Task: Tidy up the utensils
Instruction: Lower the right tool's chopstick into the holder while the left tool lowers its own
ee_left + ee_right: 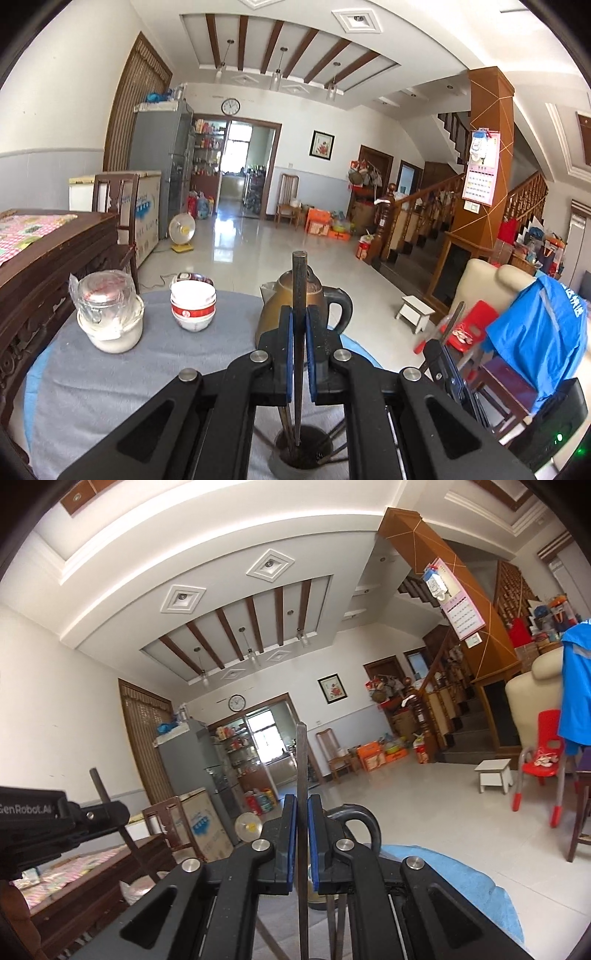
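In the left wrist view my left gripper (299,314) is shut on a dark chopstick (299,273) that stands upright. Its lower end reaches into a grey holder cup (284,465) with several other chopsticks in it. At the right edge of that view the right gripper (441,341) holds another chopstick (457,315). In the right wrist view my right gripper (302,801) is shut on a grey chopstick (302,753), also upright. The left gripper (92,816) shows at the left there with its dark chopstick (105,797).
A brass kettle (275,314) with a black handle stands just behind the left gripper. Stacked red-and-white bowls (192,306) and a glass jar on a white pot (109,317) sit further left on the grey tablecloth (110,387). A dark wooden cabinet (44,266) borders the table's left.
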The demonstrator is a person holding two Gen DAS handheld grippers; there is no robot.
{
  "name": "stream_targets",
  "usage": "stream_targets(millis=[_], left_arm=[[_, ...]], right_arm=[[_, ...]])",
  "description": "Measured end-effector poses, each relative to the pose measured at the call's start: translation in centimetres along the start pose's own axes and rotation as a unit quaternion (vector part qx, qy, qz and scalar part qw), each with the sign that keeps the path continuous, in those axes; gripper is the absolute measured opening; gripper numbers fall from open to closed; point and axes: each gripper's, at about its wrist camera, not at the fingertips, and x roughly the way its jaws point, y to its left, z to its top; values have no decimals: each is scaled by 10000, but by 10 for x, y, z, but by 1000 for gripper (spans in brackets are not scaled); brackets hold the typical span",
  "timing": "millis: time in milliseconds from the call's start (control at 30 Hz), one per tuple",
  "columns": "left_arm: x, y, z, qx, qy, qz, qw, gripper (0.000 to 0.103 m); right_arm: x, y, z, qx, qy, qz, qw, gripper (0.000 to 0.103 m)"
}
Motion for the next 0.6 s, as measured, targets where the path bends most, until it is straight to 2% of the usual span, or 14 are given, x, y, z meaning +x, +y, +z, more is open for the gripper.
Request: stream_targets(millis=[133, 233, 600], left_arm=[[16, -8, -11, 185, 54, 100, 9998, 7], [29, -9, -22, 240, 242, 136, 9993, 7], [44, -14, -39, 526, 647, 171, 9964, 7]], right_arm=[[12, 2, -9, -42, 60, -39, 10000, 7], [16, 3, -13, -110, 142, -7, 9998, 7], [19, -27, -25, -43, 661, 146, 9977, 7]])
